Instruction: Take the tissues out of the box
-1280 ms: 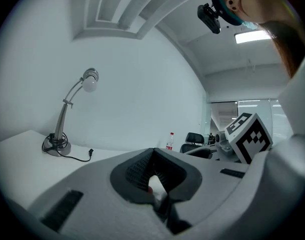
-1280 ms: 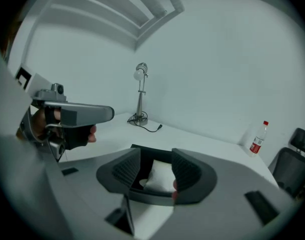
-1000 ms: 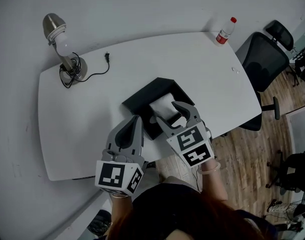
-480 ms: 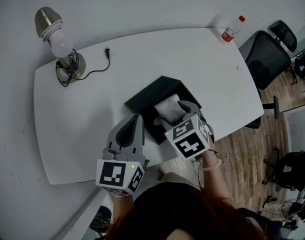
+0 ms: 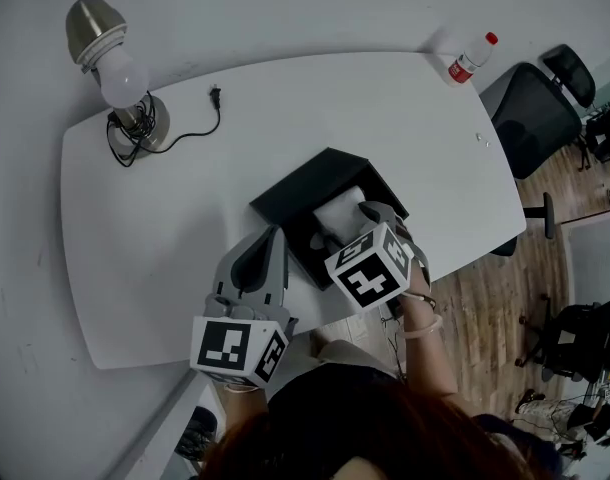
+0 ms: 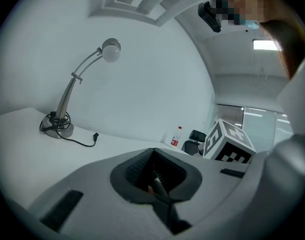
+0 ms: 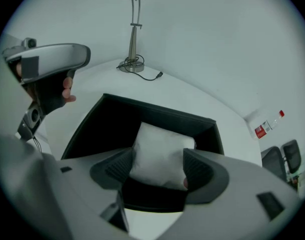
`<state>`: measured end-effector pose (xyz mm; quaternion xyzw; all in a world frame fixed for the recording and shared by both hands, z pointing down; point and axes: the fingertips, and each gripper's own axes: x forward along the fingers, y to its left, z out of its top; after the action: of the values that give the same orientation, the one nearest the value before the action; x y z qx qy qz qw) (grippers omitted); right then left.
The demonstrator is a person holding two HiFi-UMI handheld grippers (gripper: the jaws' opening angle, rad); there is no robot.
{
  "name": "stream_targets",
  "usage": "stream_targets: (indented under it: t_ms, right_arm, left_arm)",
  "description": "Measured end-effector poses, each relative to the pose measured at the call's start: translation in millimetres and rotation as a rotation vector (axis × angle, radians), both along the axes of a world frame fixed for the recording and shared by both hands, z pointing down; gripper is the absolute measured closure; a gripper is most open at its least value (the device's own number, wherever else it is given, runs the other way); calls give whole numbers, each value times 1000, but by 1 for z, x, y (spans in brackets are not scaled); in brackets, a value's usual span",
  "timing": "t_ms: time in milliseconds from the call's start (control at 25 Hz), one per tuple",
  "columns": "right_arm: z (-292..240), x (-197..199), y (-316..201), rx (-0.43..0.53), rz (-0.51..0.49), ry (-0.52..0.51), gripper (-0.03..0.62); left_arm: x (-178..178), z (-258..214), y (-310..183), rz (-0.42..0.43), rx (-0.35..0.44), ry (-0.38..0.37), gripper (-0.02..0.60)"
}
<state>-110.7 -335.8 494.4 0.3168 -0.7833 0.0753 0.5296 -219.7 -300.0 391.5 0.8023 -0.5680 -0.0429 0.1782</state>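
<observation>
A black open box point(image 5: 291, 195) lies near the front edge of the white table point(image 5: 165, 218), with a white tissue pack point(image 5: 338, 209) inside it. My right gripper point(image 5: 353, 224) reaches down into the box. Its jaws are opening and stand on either side of the tissue pack point(image 7: 160, 148); the pads flank it without squeezing it. In the right gripper view the box's dark walls point(image 7: 112, 121) surround the pack. My left gripper point(image 5: 269, 240) hovers just left of the box with its jaws together and nothing in them point(image 6: 155, 176).
A desk lamp point(image 5: 117, 73) with a coiled cable and loose plug point(image 5: 215, 96) stands at the table's back left. A red-capped bottle point(image 5: 470, 60) is at the back right corner. A black office chair point(image 5: 530, 118) stands beyond the table's right edge.
My right gripper has tipped forward and lowered over the box, and its jaws now straddle the tissue pack. The left gripper has stayed where it was.
</observation>
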Motion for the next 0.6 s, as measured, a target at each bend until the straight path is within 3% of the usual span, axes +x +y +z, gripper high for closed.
stream_targets:
  t_ms: [280, 600]
  right_arm:
    - [4, 2, 2, -16, -38, 64, 317]
    - [-2, 1, 3, 3, -75, 45, 375]
  left_arm:
    - [1, 3, 3, 1, -11, 1, 560]
    - [5, -2, 9, -2, 2, 2, 560]
